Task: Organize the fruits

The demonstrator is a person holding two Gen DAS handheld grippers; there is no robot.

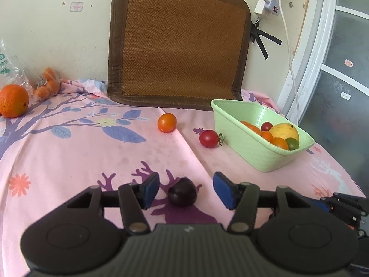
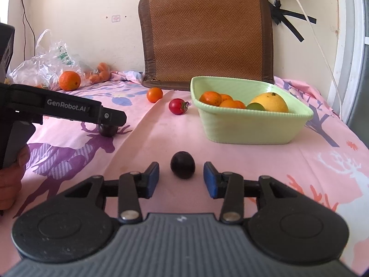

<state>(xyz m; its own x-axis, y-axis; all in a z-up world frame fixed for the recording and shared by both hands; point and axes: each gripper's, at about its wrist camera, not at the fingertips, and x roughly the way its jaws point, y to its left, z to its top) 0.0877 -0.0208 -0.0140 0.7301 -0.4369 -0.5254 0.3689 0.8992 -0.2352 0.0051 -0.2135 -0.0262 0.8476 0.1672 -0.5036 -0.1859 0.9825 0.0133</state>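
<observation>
**Both tools open over dark plums; nothing gripped.**

Your left tool [image 1: 186, 190] stands partly open with a dark plum [image 1: 182, 192] between its pads, closer to the left pad [image 1: 152, 188], no contact visible. Your right tool [image 2: 181, 180] is likewise partly open; a second plum [image 2: 182, 165] lies just ahead of its pads, untouched. Both plums rest on the pink sheet [image 1: 69, 161]; the green basket [image 2: 249, 127] with sorted fruit sits to the right. Risks: closing off-centre may squirt the round plum sideways and roll it along the sheet's fold; hard closure may bruise it. The tools work near each other and may collide during transfer to the basket.
</observation>
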